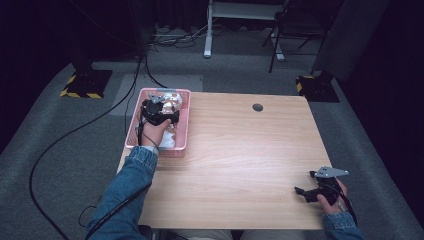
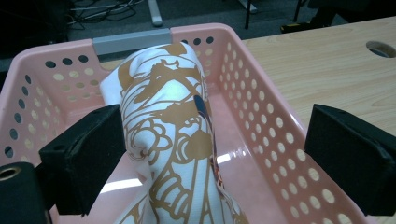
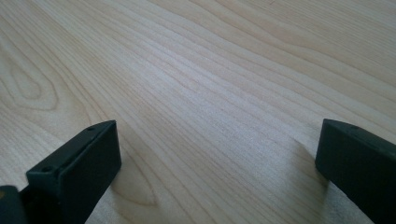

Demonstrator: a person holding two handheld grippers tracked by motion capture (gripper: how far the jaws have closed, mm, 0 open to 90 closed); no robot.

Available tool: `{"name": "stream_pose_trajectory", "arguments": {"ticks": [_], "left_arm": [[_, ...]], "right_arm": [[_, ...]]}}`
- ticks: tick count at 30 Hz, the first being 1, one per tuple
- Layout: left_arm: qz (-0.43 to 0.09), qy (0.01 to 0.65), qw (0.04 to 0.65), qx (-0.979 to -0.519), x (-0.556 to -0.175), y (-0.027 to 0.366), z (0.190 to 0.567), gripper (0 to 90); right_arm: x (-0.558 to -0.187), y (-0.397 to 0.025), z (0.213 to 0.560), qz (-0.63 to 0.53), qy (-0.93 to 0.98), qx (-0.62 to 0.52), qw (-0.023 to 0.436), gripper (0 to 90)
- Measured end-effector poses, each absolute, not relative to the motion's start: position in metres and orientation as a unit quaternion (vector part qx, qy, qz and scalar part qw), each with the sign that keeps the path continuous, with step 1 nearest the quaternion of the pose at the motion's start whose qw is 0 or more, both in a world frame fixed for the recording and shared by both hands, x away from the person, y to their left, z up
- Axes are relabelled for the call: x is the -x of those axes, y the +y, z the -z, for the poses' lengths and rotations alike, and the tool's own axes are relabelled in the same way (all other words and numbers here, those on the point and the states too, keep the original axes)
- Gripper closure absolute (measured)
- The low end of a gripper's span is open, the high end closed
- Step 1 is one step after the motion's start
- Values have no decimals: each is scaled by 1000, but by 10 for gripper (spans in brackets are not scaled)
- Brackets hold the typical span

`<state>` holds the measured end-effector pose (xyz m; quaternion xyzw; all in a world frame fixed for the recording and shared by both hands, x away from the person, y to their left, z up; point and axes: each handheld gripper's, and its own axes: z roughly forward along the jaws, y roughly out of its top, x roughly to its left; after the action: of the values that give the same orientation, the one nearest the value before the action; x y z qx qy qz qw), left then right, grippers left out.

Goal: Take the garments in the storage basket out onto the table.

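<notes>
A pink perforated basket (image 1: pixel 183 125) stands at the table's far left edge, and in it lies a white cloth with a brown-gold print (image 2: pixel 173 135), bunched into a hump. My left gripper (image 1: pixel 159 111) hangs over the basket; in the left gripper view it (image 2: pixel 212 156) stands open, its jaws wide on either side of the cloth, the left pad touching or nearly touching the fabric. My right gripper (image 1: pixel 312 192) rests low at the table's near right corner, open (image 3: pixel 217 170) over bare wood with nothing between its jaws.
The wooden table (image 1: pixel 240 165) has a round cable hole (image 1: pixel 257 107) near its far edge. The basket's far rim carries a grey label strip (image 2: pixel 130 41). On the floor beyond are cables, stand bases with yellow-black tape (image 1: pixel 82 85) and a chair.
</notes>
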<state>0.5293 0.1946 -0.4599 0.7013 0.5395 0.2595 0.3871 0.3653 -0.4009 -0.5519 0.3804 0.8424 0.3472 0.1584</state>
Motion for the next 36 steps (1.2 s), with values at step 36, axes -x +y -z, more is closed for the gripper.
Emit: {"name": "stream_pose_trajectory", "arguments": {"ticks": [36], "left_arm": [[-221,575,308,-725,-566,199,506,104]], "right_arm": [[-365,-401,552,-347,841,-382,159,1]]}}
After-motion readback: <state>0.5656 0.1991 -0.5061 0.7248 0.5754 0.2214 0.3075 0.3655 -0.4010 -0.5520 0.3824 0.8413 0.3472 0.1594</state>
